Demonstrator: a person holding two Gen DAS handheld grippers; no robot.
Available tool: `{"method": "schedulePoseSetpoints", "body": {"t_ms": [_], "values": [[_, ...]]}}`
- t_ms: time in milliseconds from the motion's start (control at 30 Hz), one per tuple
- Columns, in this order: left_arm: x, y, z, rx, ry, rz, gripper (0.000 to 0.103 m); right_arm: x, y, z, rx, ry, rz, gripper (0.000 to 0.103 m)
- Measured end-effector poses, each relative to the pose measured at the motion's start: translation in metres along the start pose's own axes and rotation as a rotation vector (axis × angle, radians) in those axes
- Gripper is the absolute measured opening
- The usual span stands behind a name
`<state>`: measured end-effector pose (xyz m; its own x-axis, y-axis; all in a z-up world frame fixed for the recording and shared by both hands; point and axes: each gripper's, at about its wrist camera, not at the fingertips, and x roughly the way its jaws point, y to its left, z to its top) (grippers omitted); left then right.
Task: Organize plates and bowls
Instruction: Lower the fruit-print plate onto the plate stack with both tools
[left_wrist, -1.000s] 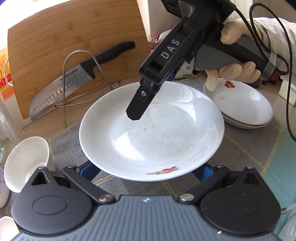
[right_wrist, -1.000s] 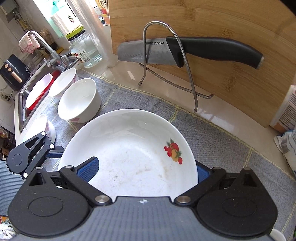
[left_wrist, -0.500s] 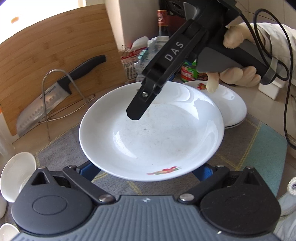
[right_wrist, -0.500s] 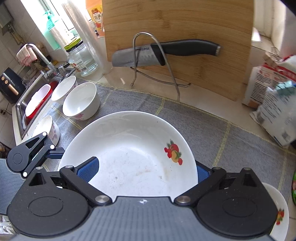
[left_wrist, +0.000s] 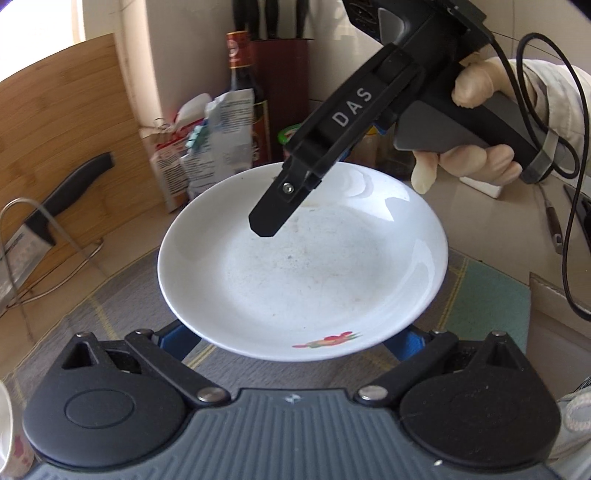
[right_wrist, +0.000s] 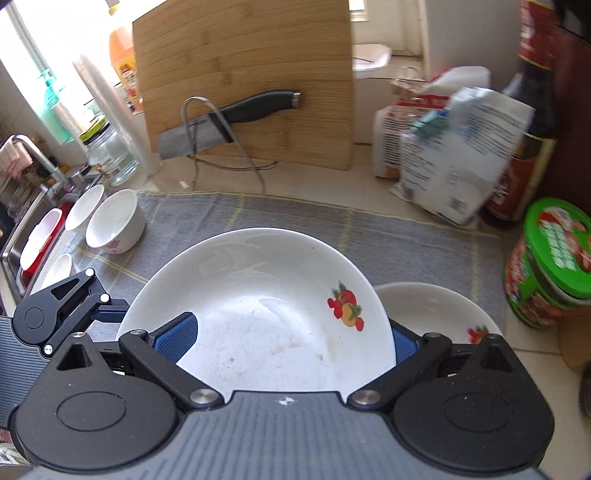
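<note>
Presently: plate (right_wrist: 258, 314) held over grey mat (right_wrist: 295, 221), both grippers at its rim | right gripper (right_wrist: 291, 339) clamped on plate; left gripper (left_wrist: 295, 339) jaws apart, plate between | second plate (right_wrist: 436, 314) right of right jaws | ahead: bowls (right_wrist: 114, 221), cutting board (right_wrist: 243, 74), knife (right_wrist: 236, 118), bags (right_wrist: 454, 147), green-lidded jar (right_wrist: 550, 266).

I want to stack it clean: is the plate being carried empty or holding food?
Empty of food, not clean: the plate shows only faint smears and specks.
</note>
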<state>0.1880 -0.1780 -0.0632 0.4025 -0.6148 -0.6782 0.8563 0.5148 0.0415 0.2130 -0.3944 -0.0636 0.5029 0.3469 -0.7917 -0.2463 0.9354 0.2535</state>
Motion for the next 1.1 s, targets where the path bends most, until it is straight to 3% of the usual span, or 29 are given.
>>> {"method": "schedulePoseSetpoints", "body": {"t_ms": [400,1100], "values": [[0.037,-0.029,0.013,0.039,0.036,-0.101,0.102,-0.009,-0.043,-0.029,0.116,-0.009,-0.058,0.103],[0.054,-0.027,0.023,0.064,0.075,-0.129,0.102,-0.005,-0.066,-0.038,0.165,-0.009,-0.070,0.103]]}}
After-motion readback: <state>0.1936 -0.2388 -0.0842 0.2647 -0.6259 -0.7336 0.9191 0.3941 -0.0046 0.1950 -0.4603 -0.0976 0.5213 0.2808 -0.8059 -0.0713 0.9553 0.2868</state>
